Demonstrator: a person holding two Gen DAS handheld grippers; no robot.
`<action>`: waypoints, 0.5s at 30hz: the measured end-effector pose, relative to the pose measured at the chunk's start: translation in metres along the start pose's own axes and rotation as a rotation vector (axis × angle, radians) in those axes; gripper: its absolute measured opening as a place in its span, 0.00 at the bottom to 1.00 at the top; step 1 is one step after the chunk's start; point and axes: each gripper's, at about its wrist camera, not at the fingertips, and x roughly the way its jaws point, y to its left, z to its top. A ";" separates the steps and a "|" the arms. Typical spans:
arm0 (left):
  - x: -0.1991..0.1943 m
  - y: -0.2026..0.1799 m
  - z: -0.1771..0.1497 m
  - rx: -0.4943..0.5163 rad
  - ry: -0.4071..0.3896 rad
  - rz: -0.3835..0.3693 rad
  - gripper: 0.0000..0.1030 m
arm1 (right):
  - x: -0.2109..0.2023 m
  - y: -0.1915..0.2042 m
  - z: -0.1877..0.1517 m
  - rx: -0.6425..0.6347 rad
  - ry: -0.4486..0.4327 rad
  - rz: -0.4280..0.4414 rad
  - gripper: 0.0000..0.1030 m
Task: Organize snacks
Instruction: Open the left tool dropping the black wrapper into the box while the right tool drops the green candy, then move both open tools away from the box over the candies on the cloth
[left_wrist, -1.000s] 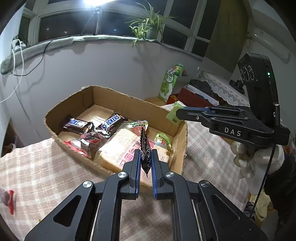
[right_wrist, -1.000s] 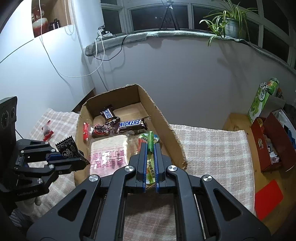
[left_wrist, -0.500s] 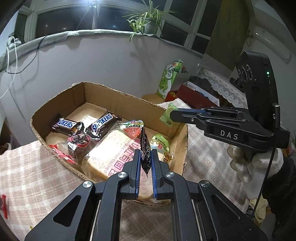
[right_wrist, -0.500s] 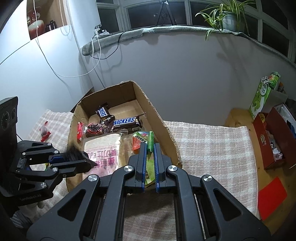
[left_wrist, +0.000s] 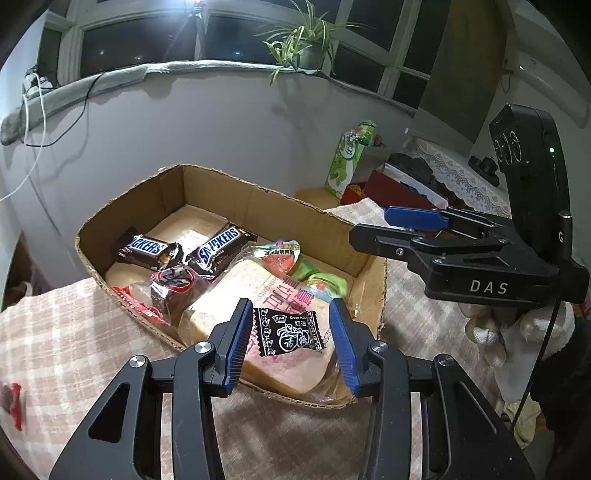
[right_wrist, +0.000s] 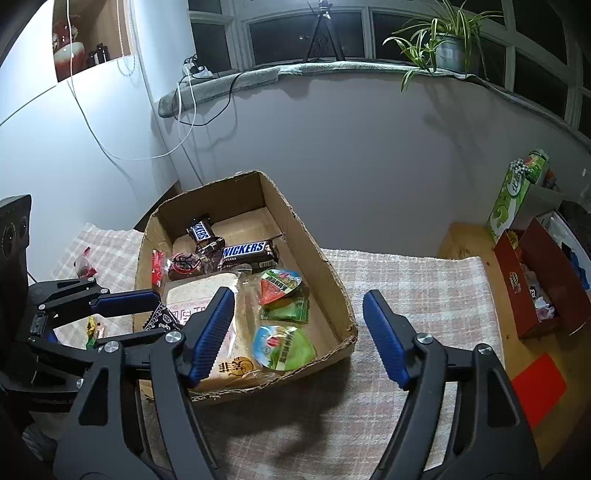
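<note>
Dropping snacks: both grippers, clamped half second earlier, had spread jaws. Left gripper (left_wrist: 291, 332) freed black cream-puff packet (left_wrist: 288, 331), now over bread bag in cardboard box (left_wrist: 218, 195); right gripper (right_wrist: 299, 328) freed green packet (right_wrist: 284, 349), inside box.

Table under checked cloth (right_wrist: 406, 288), cardboard box (right_wrist: 332, 280) on it, red-wrapped sweet (right_wrist: 84, 266) beside box
</note>
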 end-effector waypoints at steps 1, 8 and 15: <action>0.000 0.000 0.000 0.001 -0.001 0.000 0.40 | -0.001 0.001 0.000 -0.001 0.000 -0.002 0.73; -0.007 -0.003 0.001 0.009 -0.011 0.010 0.40 | -0.010 0.004 0.000 -0.002 -0.008 -0.008 0.73; -0.020 -0.008 -0.001 0.024 -0.028 0.018 0.40 | -0.022 0.017 0.000 -0.019 -0.017 -0.011 0.73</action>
